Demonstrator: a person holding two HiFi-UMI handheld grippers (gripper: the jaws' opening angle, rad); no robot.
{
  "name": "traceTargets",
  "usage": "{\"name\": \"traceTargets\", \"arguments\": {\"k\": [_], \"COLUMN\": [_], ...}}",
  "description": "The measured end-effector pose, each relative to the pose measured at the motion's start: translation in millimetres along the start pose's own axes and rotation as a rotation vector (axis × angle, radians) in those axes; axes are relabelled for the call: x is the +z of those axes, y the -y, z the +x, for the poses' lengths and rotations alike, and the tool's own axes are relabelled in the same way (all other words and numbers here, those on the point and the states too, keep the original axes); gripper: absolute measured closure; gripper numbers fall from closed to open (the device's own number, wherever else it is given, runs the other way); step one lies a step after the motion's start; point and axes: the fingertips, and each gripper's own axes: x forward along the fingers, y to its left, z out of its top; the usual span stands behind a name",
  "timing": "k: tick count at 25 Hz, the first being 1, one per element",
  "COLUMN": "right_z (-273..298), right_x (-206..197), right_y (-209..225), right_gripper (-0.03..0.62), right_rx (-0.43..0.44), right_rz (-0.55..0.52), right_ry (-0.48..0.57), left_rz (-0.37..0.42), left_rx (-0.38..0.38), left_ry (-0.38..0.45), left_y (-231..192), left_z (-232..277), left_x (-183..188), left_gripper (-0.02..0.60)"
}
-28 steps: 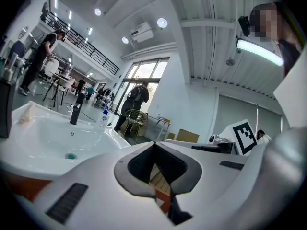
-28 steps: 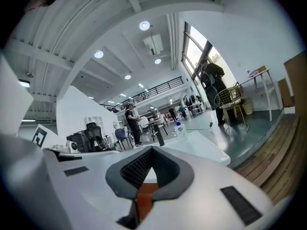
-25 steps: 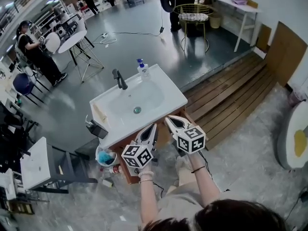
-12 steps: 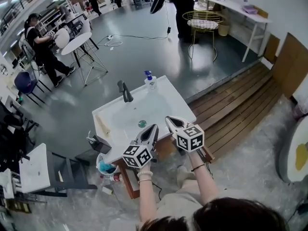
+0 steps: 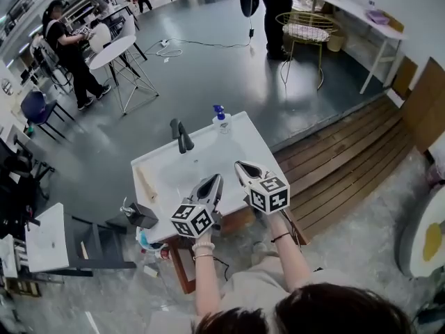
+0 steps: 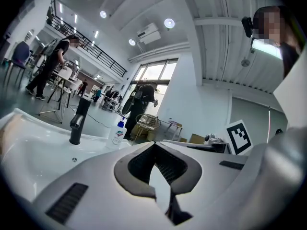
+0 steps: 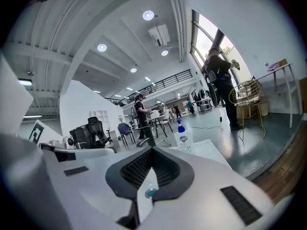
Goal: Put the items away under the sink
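A white sink (image 5: 247,145) stands on a wooden cabinet in the head view, with a black faucet (image 5: 179,135) and a blue-capped soap bottle (image 5: 221,117) at its back rim. My left gripper (image 5: 215,180) and right gripper (image 5: 240,165) reach side by side over the sink's front edge, both shut with nothing in them. In the left gripper view the left gripper (image 6: 154,144) points across the basin towards the faucet (image 6: 76,126) and soap bottle (image 6: 118,133). In the right gripper view the right gripper (image 7: 152,149) points at the soap bottle (image 7: 183,137).
A pale long item (image 5: 144,183) lies on the sink's left ledge and a black object (image 5: 139,216) sits at its left corner. A bowl with blue contents (image 5: 144,241) and small items lie on the floor below. White table (image 5: 45,239) at left, wooden decking (image 5: 334,158) at right.
Both grippers have moved forward together, from just in front of the sink's front edge to over it. They stay shut and empty.
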Motion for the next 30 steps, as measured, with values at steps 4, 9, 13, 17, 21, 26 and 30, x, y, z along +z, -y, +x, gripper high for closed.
{"name": "traceTargets", "arguments": {"k": [4,9,13,17,21,26,30], "right_z": [10.0,20.4,32.5,48.2,64.4,85.7,100.0], "right_x": [4.9,3.2,3.8,2.9,6.0,5.3,5.5], "right_y": [5.5,11.3,23.3,28.1,34.4,42.2,43.8], "right_gripper": [0.577,0.577,0.577,0.577,0.577,0.577,0.577], "right_rx": [0.006,0.001,-0.024,-0.049,-0.082,-0.124,-0.151], "right_rz": [-0.011,0.000,0.015,0.008,-0.003,-0.002,-0.015], "right_ry": [0.003,-0.009,-0.008,-0.020,-0.020,-0.024,-0.028], "left_rz": [0.002,-0.009,-0.023,-0.032,-0.036,-0.041,-0.037], "left_rx": [0.014,0.027,0.014,-0.011,-0.035,-0.063,-0.094], "left_ry": [0.002,-0.015,-0.032,-0.056,-0.067,-0.091,-0.112], "left_y": [-6.6,-17.9,-29.7,-42.8,-56.8,-76.4,-87.7], "left_z": [8.2,15.1,27.3,38.7,48.9,56.6,62.0], "left_x": [2.8,3.1,0.3,0.4,3.4,4.3,4.4], "left_gripper": [0.578,0.578,0.578,0.578,0.578,0.578,0.578]}}
